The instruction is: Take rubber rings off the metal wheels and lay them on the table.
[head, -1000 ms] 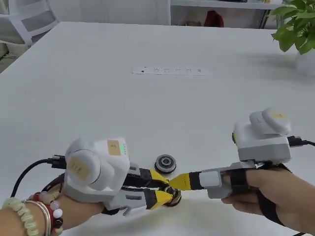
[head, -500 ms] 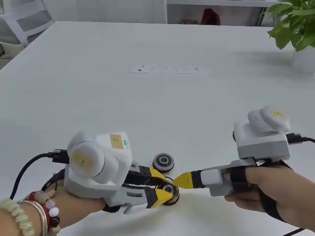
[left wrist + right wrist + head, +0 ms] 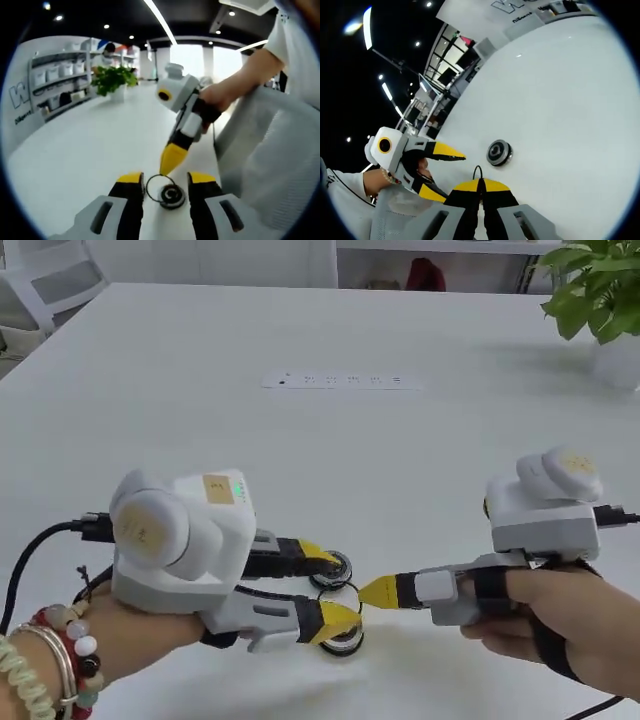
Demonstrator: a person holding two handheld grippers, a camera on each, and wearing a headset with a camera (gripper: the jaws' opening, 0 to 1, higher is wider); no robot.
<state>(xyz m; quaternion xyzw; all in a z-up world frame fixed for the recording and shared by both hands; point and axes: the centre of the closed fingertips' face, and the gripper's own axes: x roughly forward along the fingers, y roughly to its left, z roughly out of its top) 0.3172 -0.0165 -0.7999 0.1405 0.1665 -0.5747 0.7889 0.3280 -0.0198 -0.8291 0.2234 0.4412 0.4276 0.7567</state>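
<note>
Left gripper (image 3: pixel 166 178) has spread wider around the metal wheel (image 3: pixel 173 196), right gripper (image 3: pixel 481 182) pinching the rubber ring (image 3: pixel 148 187), open table (image 3: pixel 320 460) beyond.

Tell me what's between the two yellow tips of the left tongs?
In the left gripper view, a metal wheel and a black rubber ring lie between the left tongs' tips, with the right tongs pinching the ring.
</note>
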